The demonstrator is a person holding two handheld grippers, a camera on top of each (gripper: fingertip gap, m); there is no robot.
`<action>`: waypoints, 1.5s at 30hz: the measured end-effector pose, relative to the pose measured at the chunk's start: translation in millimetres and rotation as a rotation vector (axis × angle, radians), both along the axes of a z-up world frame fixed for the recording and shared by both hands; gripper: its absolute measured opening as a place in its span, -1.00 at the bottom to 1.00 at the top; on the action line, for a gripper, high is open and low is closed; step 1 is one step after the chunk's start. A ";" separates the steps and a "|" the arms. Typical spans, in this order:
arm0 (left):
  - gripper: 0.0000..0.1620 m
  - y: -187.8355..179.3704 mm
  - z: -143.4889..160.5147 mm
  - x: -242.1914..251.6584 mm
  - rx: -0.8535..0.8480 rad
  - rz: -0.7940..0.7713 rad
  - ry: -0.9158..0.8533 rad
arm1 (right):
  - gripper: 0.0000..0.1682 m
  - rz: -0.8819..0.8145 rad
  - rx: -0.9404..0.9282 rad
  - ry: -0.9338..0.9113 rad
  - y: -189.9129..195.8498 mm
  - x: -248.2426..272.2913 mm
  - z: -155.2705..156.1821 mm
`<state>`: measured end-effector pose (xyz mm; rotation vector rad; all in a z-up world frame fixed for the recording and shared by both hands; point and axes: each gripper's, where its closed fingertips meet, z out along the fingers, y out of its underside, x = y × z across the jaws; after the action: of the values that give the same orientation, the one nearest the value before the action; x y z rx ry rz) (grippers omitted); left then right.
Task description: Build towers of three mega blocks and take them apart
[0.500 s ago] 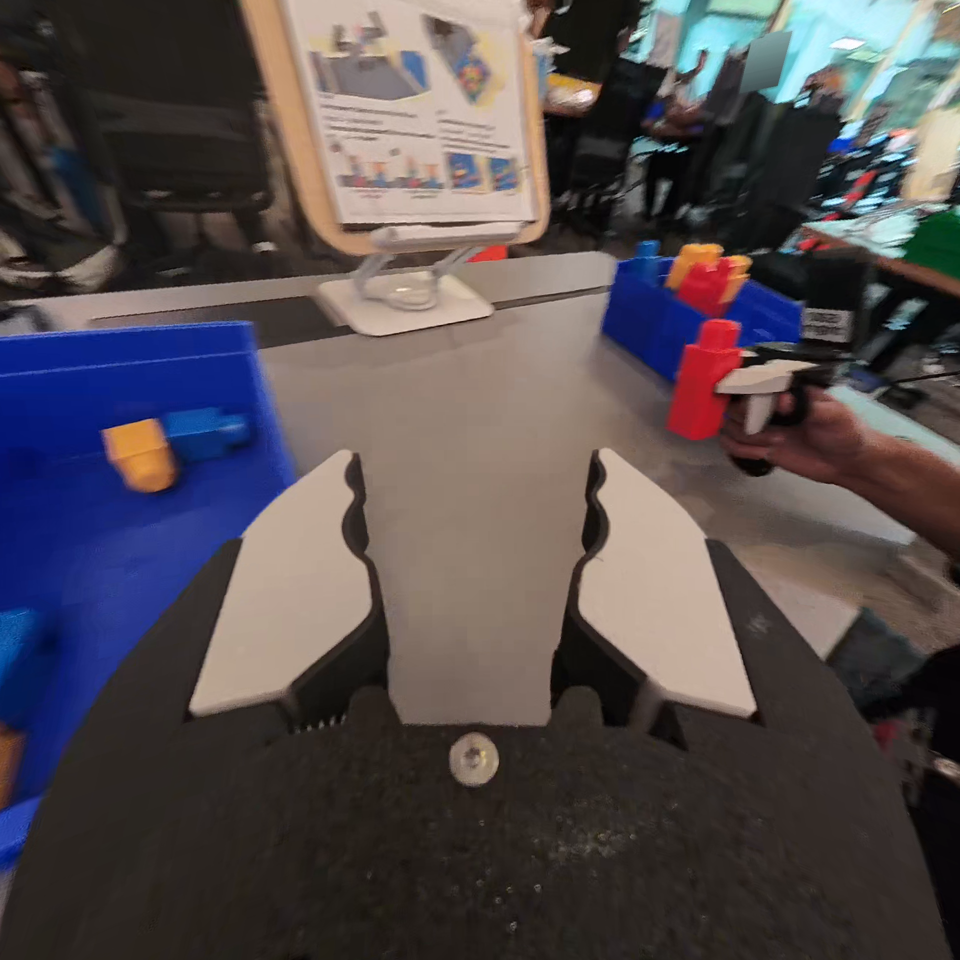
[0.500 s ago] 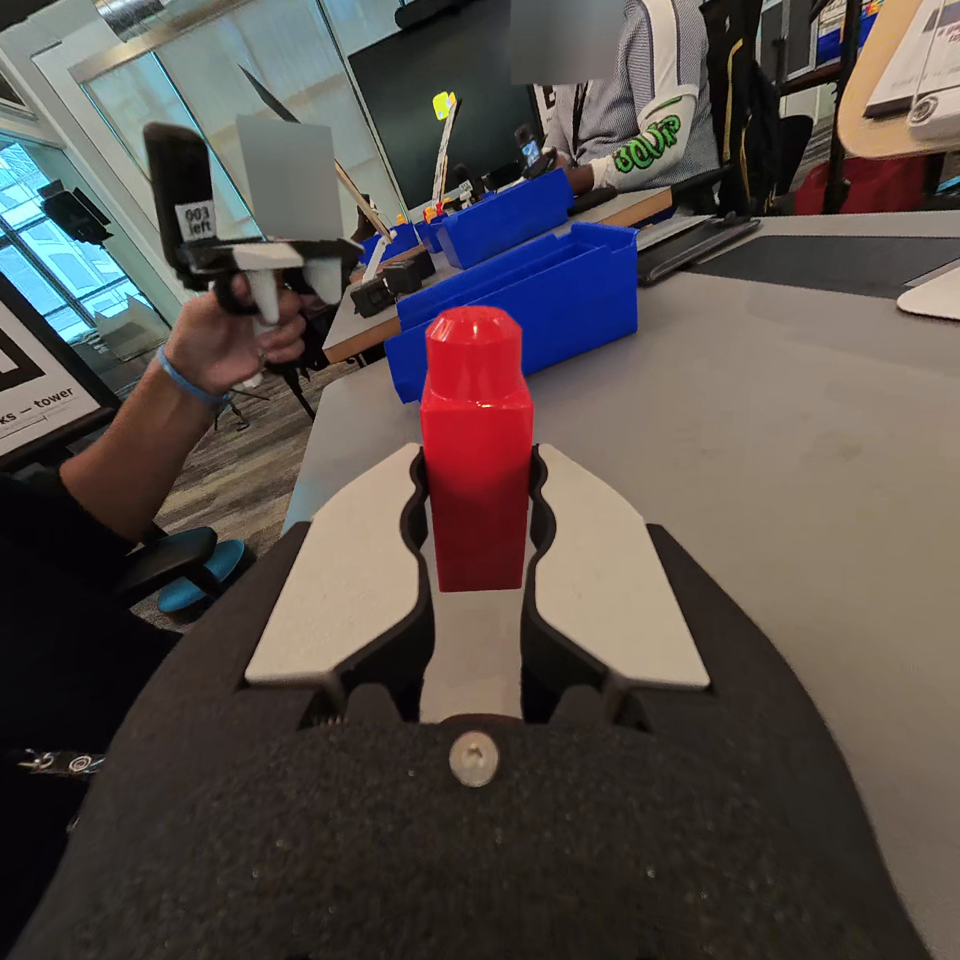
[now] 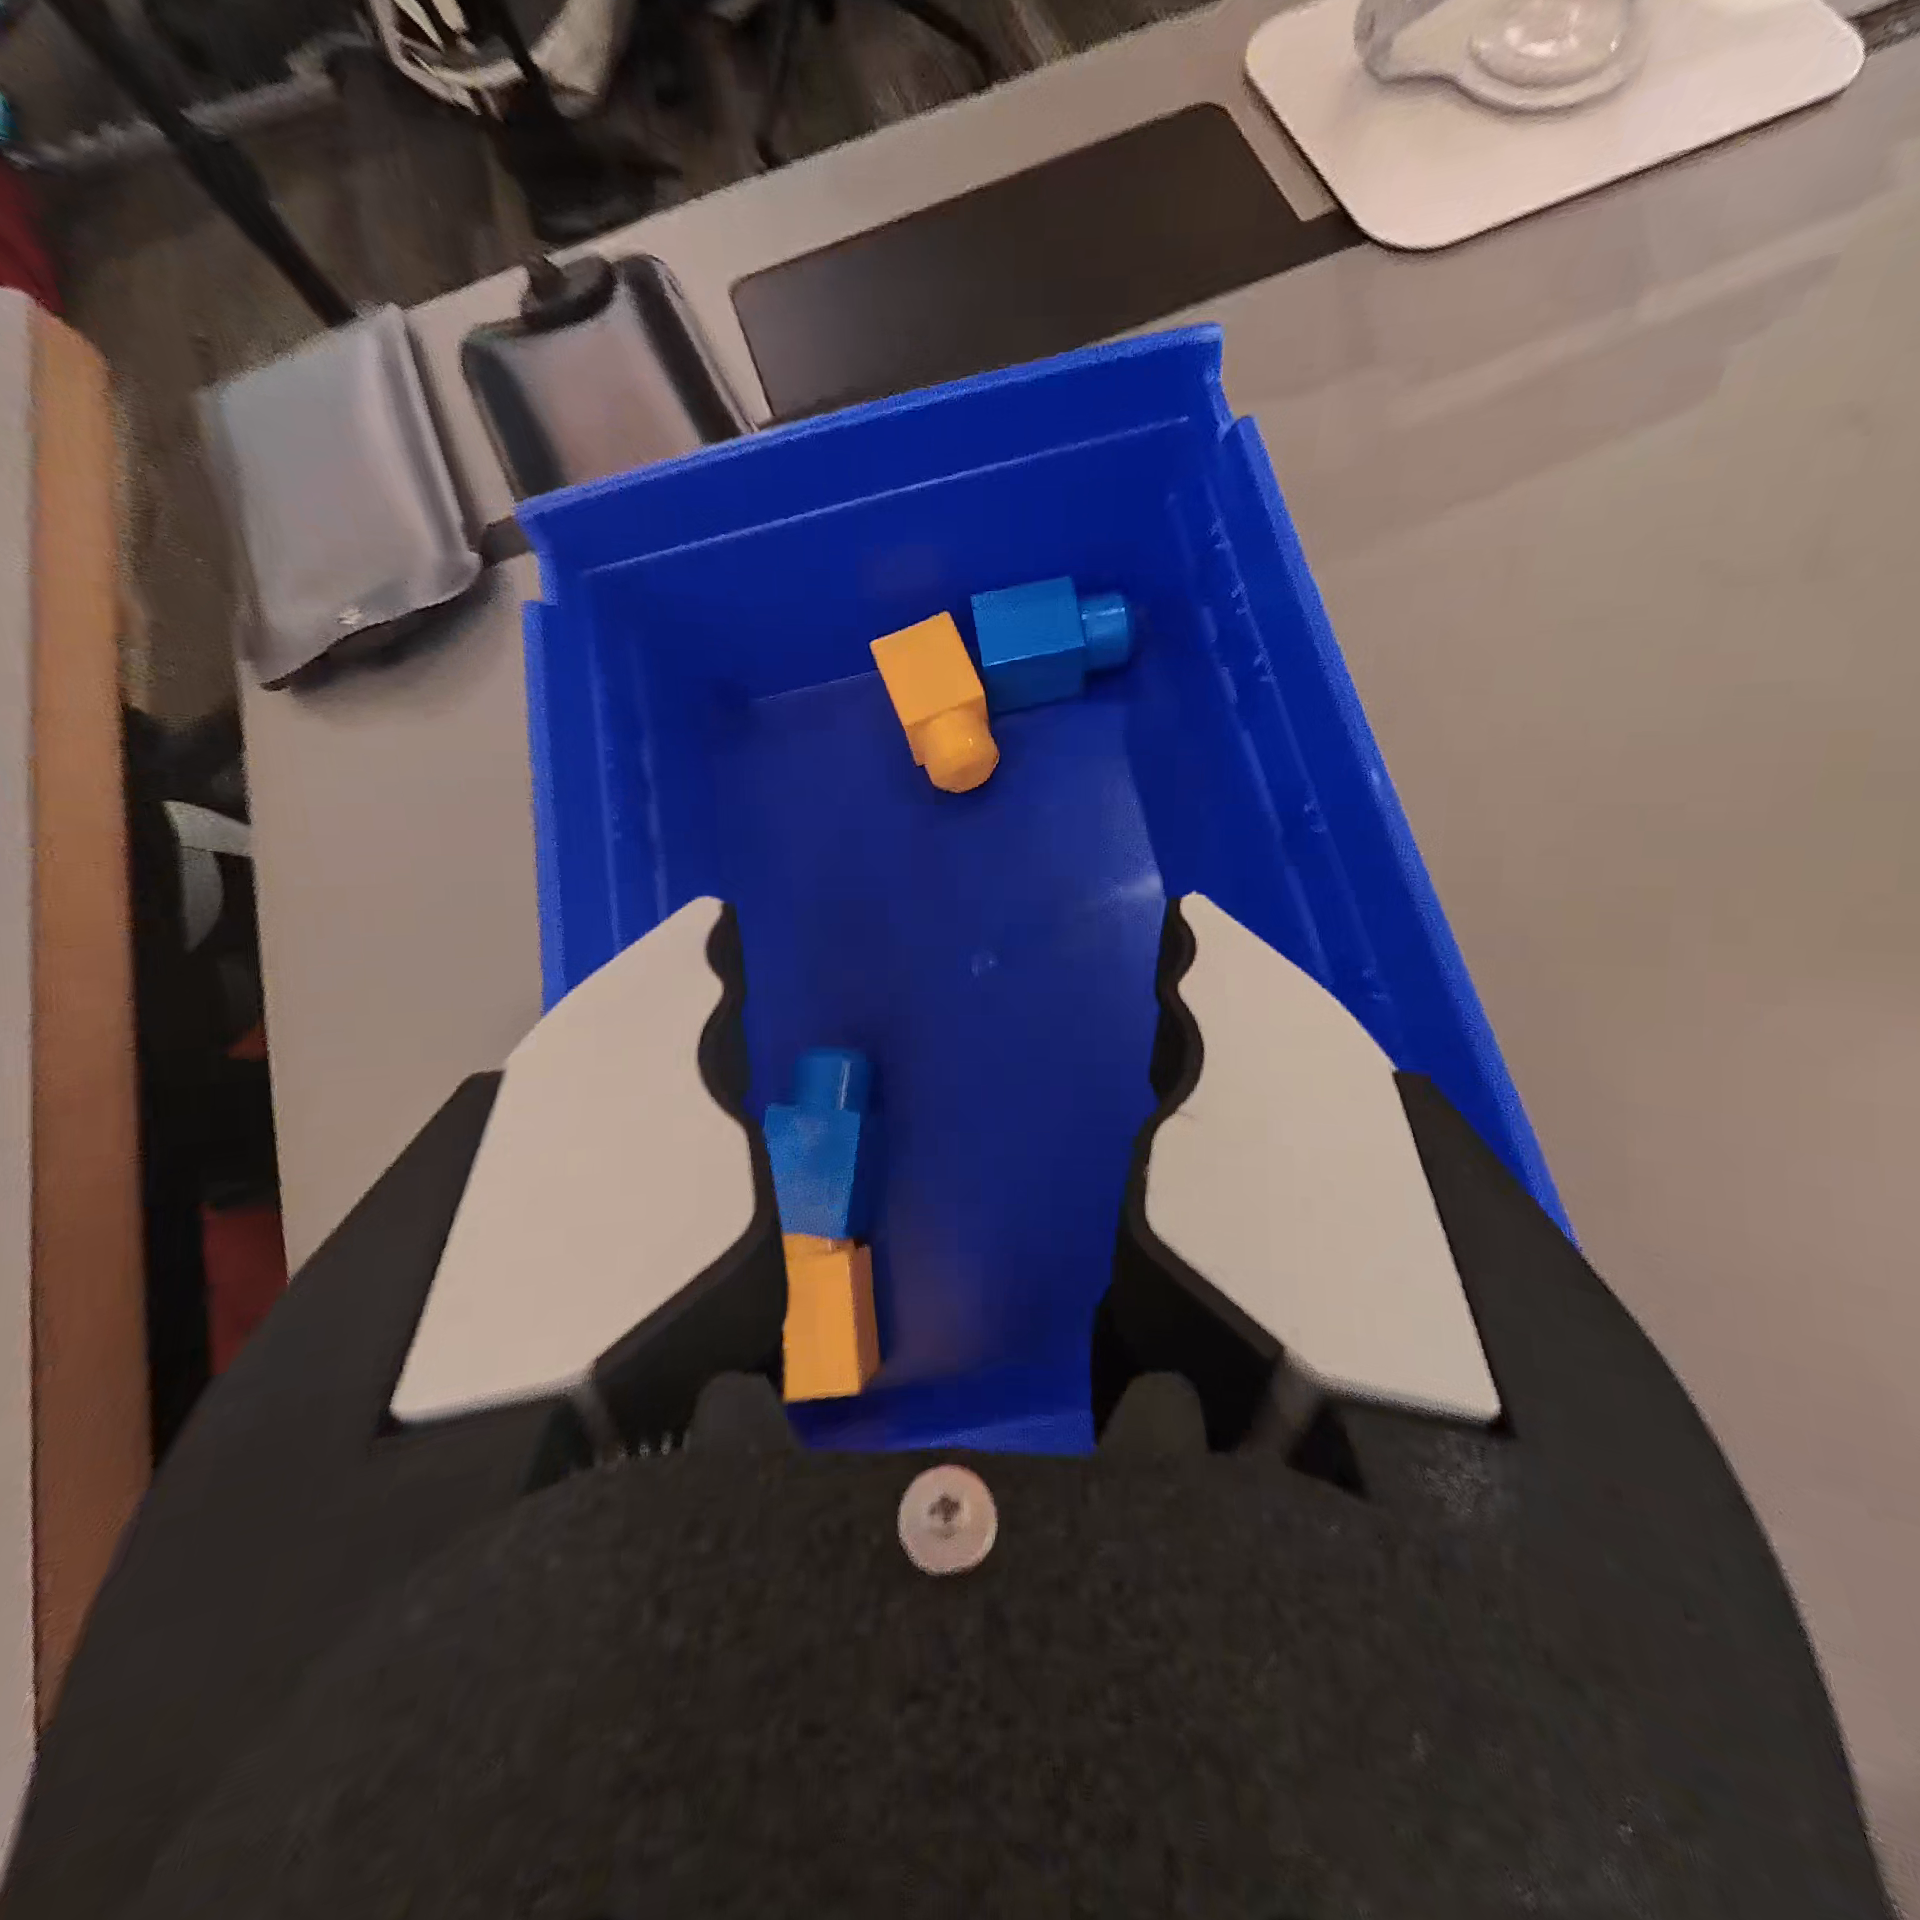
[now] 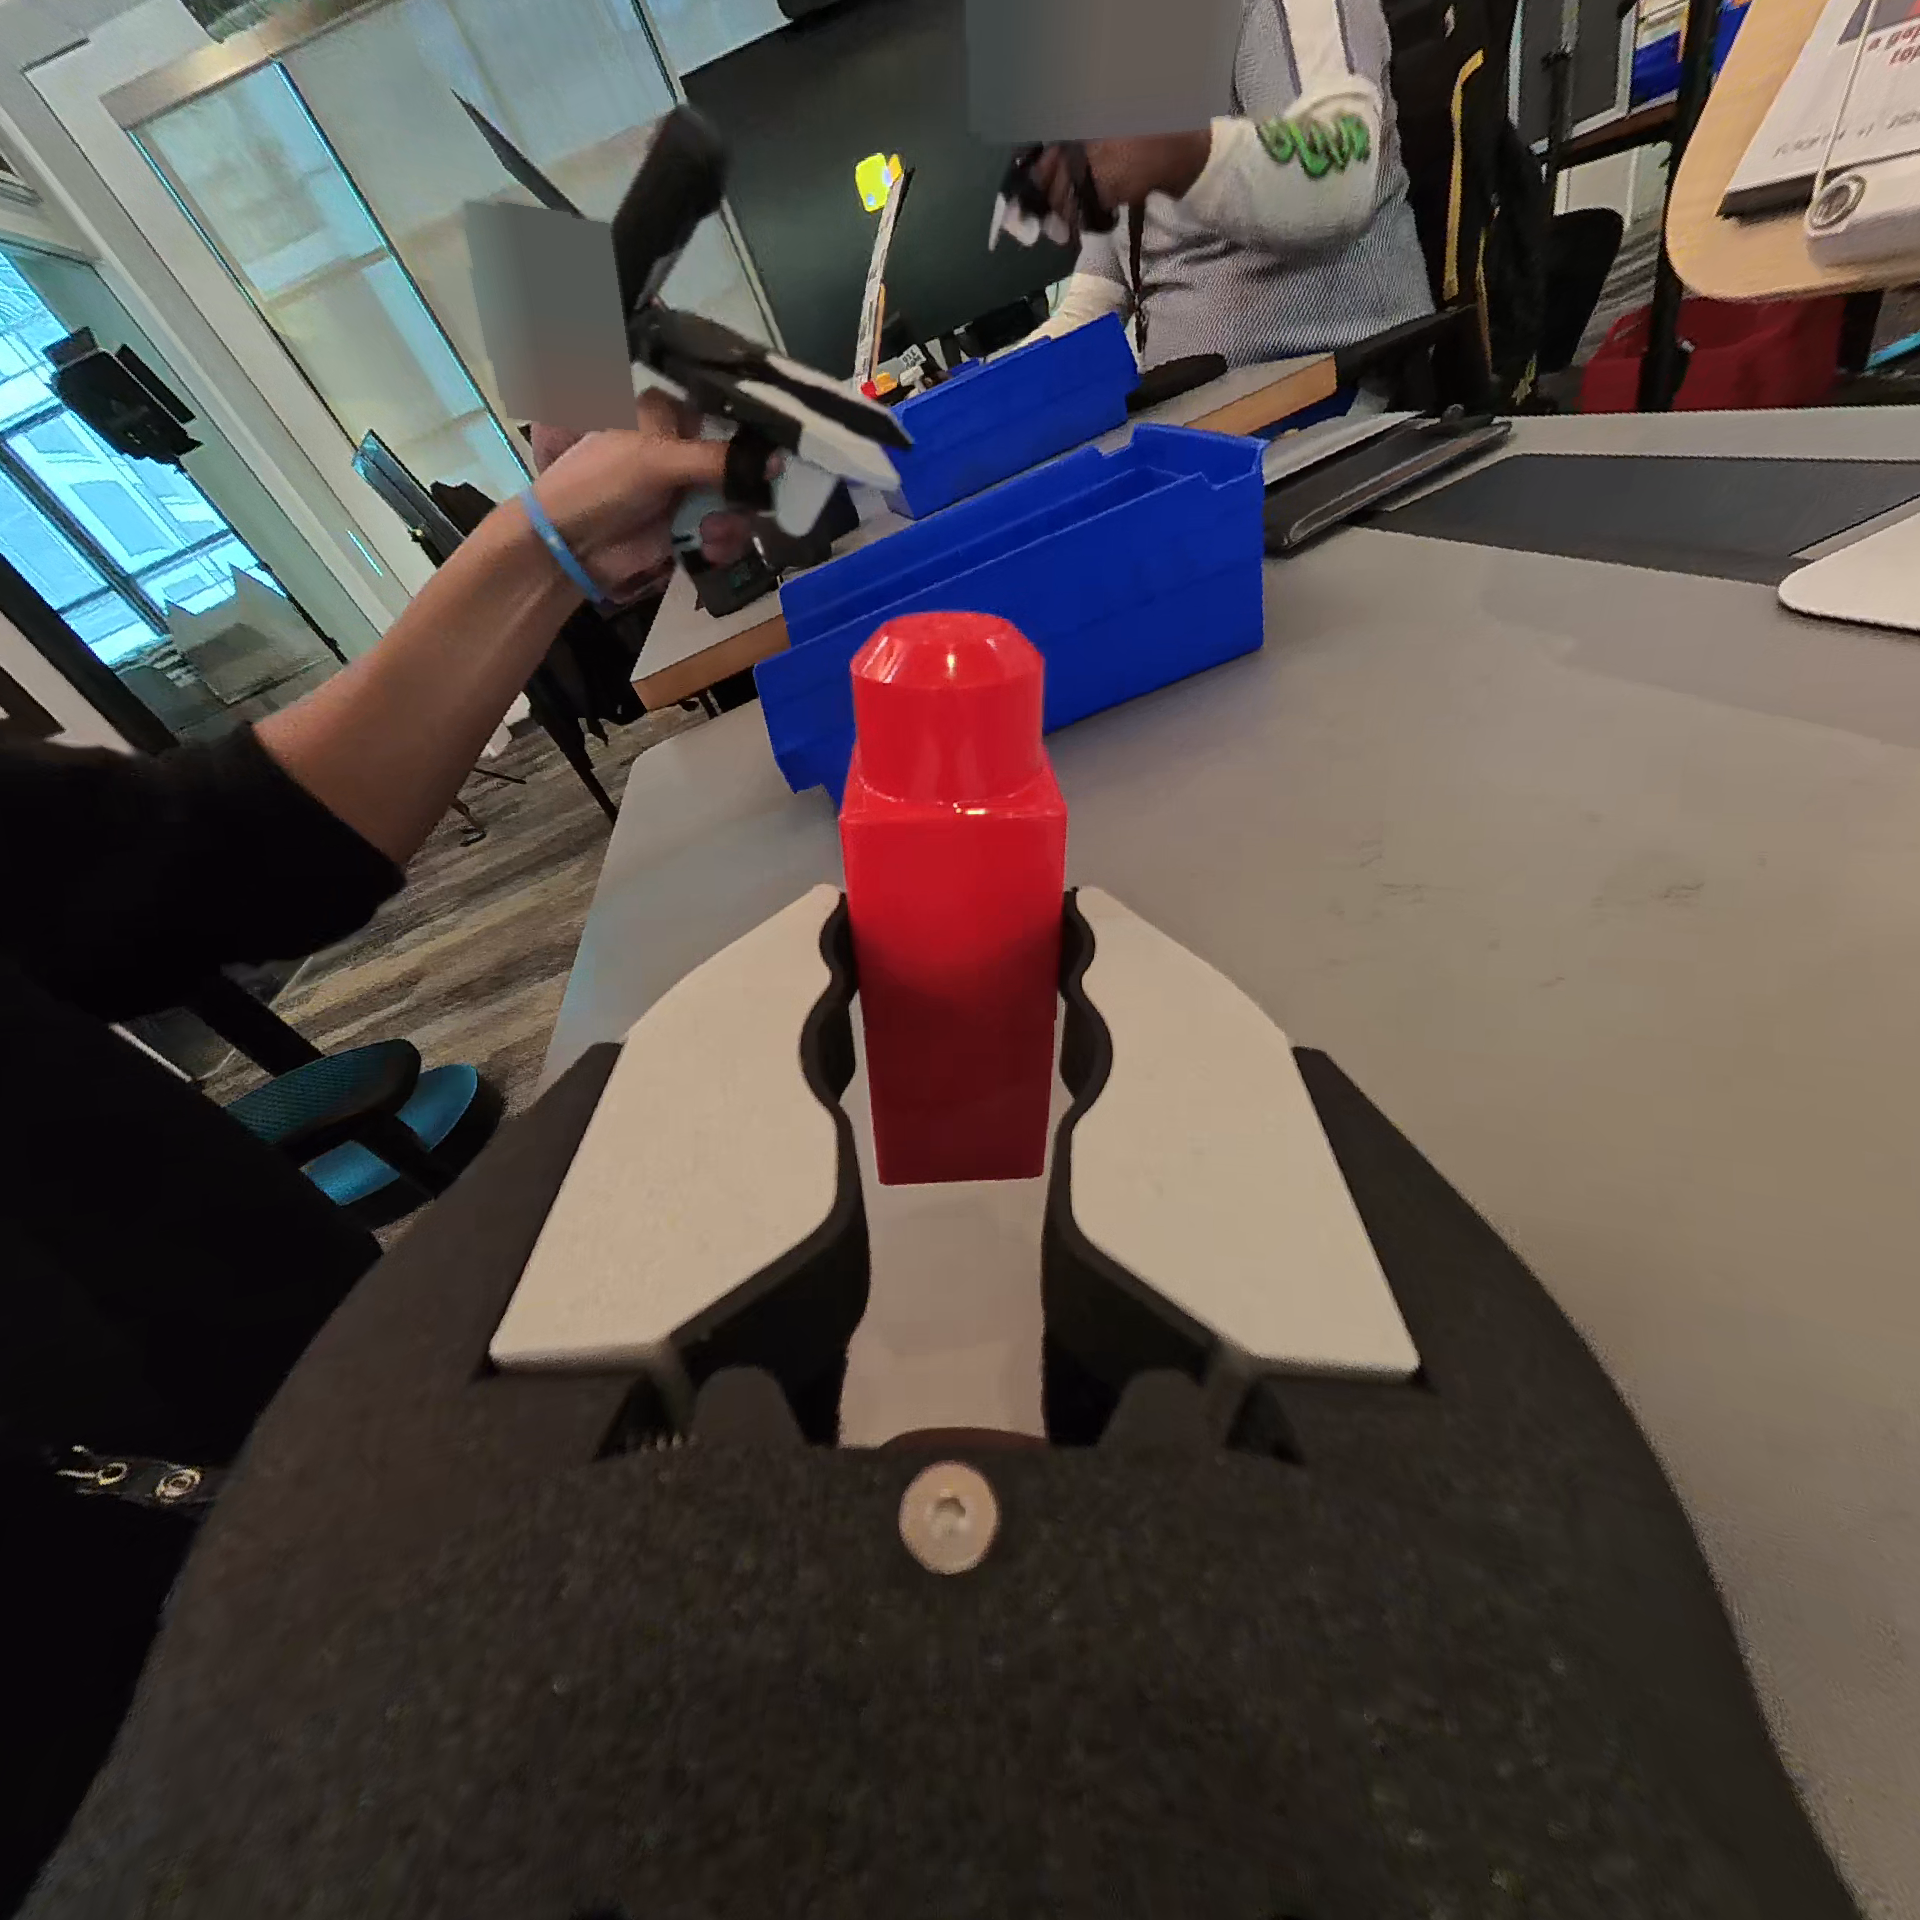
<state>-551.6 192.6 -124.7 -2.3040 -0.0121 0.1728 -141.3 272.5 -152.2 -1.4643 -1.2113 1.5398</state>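
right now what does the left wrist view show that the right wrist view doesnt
Only the left wrist view shows inside the blue bin: two blue blocks and two orange blocks, under the open left tool. Only the right wrist view shows the red block clamped in the right tool. Both show the bin, the grey table and the left tool.

The orange block point(image 3: 826, 1320) at lower centre of the left view is half tucked behind the left tool's finger. The stand point(image 3: 1538, 94) gets chopped off by the top edge. In the right view, the other tool point(image 4: 769, 400) at upper left is just motion smear, so its jaws are anyone's guess.
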 end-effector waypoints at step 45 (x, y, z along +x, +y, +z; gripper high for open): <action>-0.57 20.4 34.0 207.6 -0.206 -0.939 -0.038 | -0.57 -0.010 0.082 -0.095 11.0 -19.1 -7.6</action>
<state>-344.0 212.9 -90.7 -2.2635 1.0823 -0.3663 -160.4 283.6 -159.8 -1.5022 -1.3043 1.4112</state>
